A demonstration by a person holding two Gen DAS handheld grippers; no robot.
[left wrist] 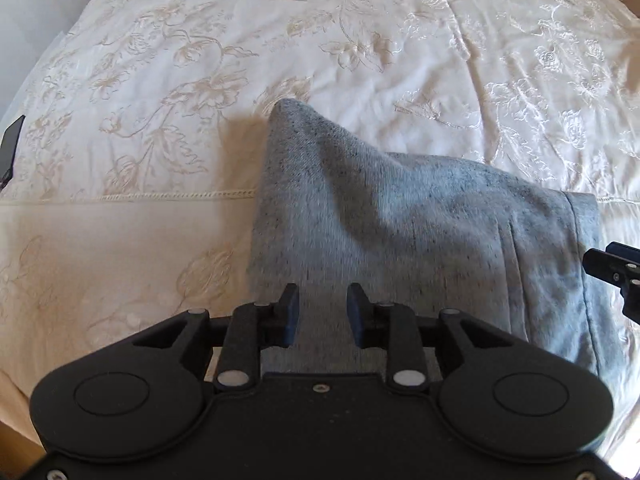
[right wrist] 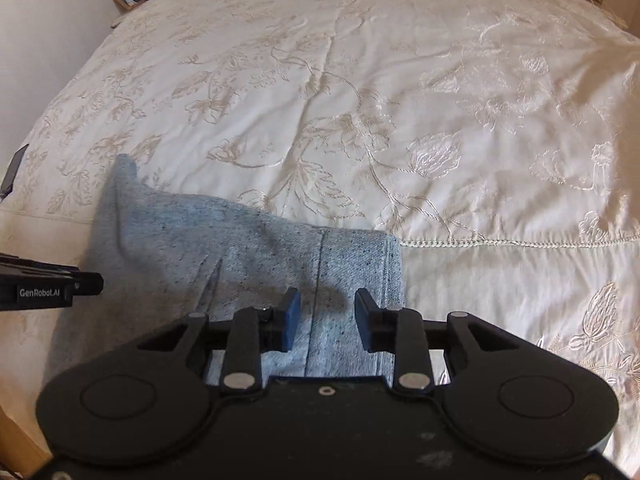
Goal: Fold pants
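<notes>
I'm seeing the grey pants (left wrist: 400, 216) lying folded on the embroidered cream bedspread (left wrist: 200, 60), lower centre of frame | left gripper (left wrist: 322, 312) hovering over them, fingers apart, gripping nothing | right gripper (right wrist: 327, 318) likewise, fingers apart over the pants' right edge

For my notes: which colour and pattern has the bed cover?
Cream bedspread with embroidered flowers; clearest in the right wrist view.
</notes>
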